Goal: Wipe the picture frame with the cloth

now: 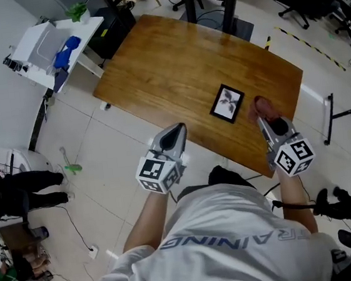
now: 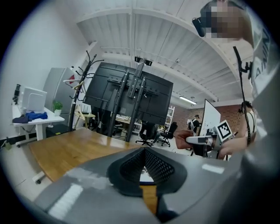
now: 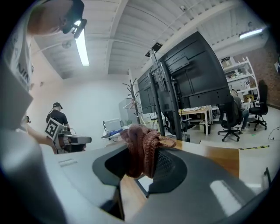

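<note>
The right hand-held gripper [image 1: 265, 118] clamps the cloth [image 1: 263, 105] beside the picture frame [image 1: 227, 104] near the bench's [image 1: 155, 70] right edge. The left hand-held gripper [image 1: 176, 132] is closed and empty.

White capitals across the person's pale shirt [image 1: 237, 240], at the lower centre of the head view, spell TRAINING, seen upside down. One marker cube [image 1: 160, 173] left of centre and another marker cube [image 1: 292, 157] at right carry black-and-white square codes.

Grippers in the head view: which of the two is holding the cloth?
The right gripper: a reddish-brown cloth is bunched between its jaws. The left gripper has its jaws together on nothing.
</note>
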Demonstrator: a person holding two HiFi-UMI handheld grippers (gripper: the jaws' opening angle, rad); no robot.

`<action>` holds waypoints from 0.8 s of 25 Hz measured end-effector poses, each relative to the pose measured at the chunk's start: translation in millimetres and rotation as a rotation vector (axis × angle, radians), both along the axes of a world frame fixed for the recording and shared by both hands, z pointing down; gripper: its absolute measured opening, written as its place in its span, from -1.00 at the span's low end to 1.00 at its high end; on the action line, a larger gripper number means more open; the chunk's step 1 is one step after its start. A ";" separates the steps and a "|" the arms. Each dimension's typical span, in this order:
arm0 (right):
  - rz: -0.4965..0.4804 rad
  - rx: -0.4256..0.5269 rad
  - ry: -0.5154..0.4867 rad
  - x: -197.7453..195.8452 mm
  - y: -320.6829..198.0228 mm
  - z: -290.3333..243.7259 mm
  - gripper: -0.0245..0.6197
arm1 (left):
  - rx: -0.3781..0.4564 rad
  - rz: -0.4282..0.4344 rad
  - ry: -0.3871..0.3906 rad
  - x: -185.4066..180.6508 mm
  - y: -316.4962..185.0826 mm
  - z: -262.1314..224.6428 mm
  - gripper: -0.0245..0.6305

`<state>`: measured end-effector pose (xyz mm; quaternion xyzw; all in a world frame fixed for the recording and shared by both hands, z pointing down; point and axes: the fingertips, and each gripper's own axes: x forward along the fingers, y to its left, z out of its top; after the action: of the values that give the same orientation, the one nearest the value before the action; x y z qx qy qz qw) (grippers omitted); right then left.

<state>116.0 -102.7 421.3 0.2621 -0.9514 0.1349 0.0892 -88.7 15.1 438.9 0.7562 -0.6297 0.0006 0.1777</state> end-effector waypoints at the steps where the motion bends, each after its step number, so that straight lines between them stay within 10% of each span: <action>1: 0.002 -0.004 0.001 1.1 -10.2 3.2 -0.56 | -0.010 0.016 -0.007 2.8 -14.5 0.9 -0.91; 12: 0.045 -0.096 0.012 -20.6 -61.3 41.2 -0.56 | -0.108 0.333 -0.070 40.3 -142.9 54.5 -0.91; 20: 0.147 -0.276 0.024 -71.2 -85.2 97.5 -0.56 | -0.315 0.617 -0.073 76.3 -139.0 158.6 -0.91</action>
<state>44.8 -187.9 518.8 0.3180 -0.9010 0.2672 0.1255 -12.4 -123.9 597.5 0.8738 -0.3694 0.1785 0.2610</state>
